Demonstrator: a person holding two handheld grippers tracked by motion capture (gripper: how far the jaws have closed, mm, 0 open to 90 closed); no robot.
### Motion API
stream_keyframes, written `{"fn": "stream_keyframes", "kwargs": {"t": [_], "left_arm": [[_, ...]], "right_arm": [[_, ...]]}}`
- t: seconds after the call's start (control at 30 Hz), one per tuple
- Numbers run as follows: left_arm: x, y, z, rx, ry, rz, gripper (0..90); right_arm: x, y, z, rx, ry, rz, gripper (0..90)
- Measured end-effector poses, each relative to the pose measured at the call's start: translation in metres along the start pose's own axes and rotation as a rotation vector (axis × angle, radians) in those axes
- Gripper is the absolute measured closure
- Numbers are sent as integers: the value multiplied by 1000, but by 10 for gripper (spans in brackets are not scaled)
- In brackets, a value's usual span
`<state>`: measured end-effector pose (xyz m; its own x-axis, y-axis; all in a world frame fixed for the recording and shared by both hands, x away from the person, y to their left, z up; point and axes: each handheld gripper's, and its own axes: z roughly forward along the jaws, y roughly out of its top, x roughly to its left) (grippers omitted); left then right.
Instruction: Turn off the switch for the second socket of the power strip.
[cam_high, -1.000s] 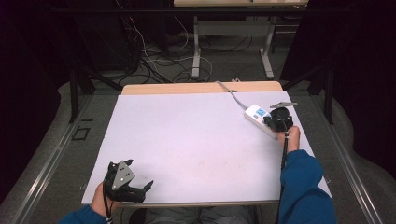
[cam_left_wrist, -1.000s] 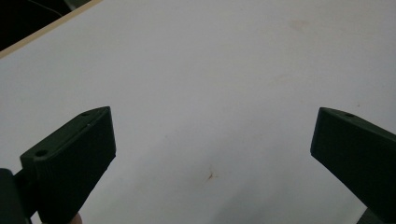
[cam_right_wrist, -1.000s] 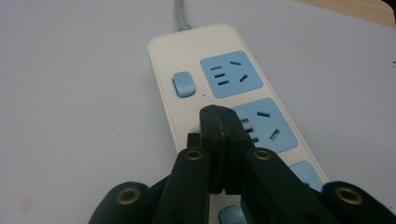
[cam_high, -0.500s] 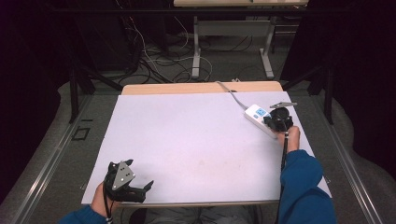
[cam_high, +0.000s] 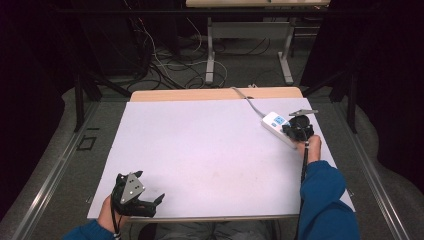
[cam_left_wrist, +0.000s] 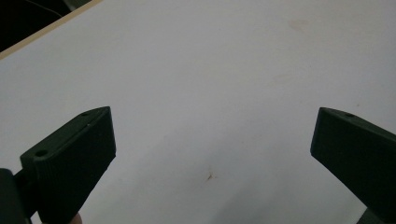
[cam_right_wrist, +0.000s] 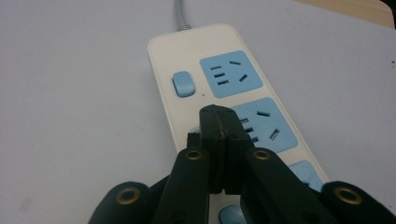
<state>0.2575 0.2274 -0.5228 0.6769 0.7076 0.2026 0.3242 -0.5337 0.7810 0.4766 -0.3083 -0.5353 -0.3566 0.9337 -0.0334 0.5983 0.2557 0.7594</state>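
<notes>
The power strip (cam_right_wrist: 219, 98) lies at the right edge of the counter (cam_high: 200, 150), its grey cord (cam_high: 247, 101) running off the far side. I have my right gripper (cam_right_wrist: 219, 122) directly over it, fingers pressed fully together and holding nothing, tips poised above the second blue socket, beside a rocker switch (cam_right_wrist: 183, 84). I judge the pressing or switching step barely begun. My left gripper (cam_left_wrist: 210, 154) rests well apart near the counter's front, fingers wide and empty.

Left gripper (cam_high: 150, 202): jaws stand wide apart, nothing between them; it lies low at the near left.
Left hand (cam_high: 107, 216): grips it from behind.
Right gripper (cam_right_wrist: 219, 123): jaws pressed together, pointing forward and down.
Right forearm (cam_high: 325, 195): blue sleeve, stretched forward.
</notes>
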Motion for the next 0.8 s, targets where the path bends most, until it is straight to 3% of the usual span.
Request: {"fn": "stream_keyframes", "kwargs": {"t": [0.2,0.8], "left_arm": [[0,0,0,3,-3,2,0],[0,0,0,0,-5,2,0]], "right_arm": [[2,1,0,2,-15,-25,900],[1,0,0,-4,-9,-27,900]]}}
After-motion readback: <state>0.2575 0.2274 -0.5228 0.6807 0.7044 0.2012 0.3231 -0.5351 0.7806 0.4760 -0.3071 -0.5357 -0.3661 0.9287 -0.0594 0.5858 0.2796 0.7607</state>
